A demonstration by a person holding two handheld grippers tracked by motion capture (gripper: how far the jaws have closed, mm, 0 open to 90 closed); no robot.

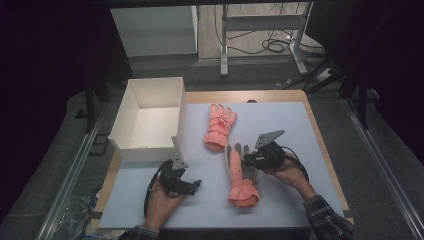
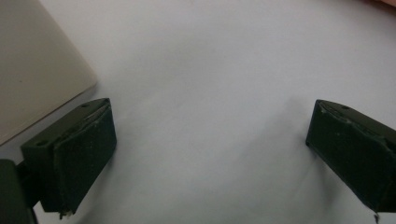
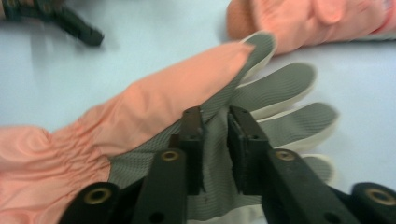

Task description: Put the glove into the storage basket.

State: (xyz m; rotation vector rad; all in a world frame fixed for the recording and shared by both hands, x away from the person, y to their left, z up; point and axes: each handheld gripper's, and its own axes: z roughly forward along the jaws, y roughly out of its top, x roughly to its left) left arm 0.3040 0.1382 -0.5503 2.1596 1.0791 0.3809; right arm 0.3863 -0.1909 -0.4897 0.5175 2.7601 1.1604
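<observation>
Two salmon-pink gloves lie on the pale mat (image 1: 285, 125). The near glove (image 1: 241, 185) rests palm up, its grey palm and fingers showing (image 3: 280, 88), its cuff toward the person. My right gripper (image 1: 245, 160) (image 3: 215, 119) hovers low over that grey palm with the jaws a narrow gap apart, and no fabric is pinched between the pads. The far glove (image 1: 220, 125) (image 3: 317, 18) lies back up beyond it. My left gripper (image 1: 197, 184) (image 2: 210, 140) rests near the front left with its jaws wide open over bare mat.
An open white cardboard box (image 1: 147, 120) stands at the mat's back left; its corner (image 2: 37, 70) is close to my left gripper. The wooden table edge (image 1: 320, 140) runs along the right. Metal frame legs and cables sit on the floor behind.
</observation>
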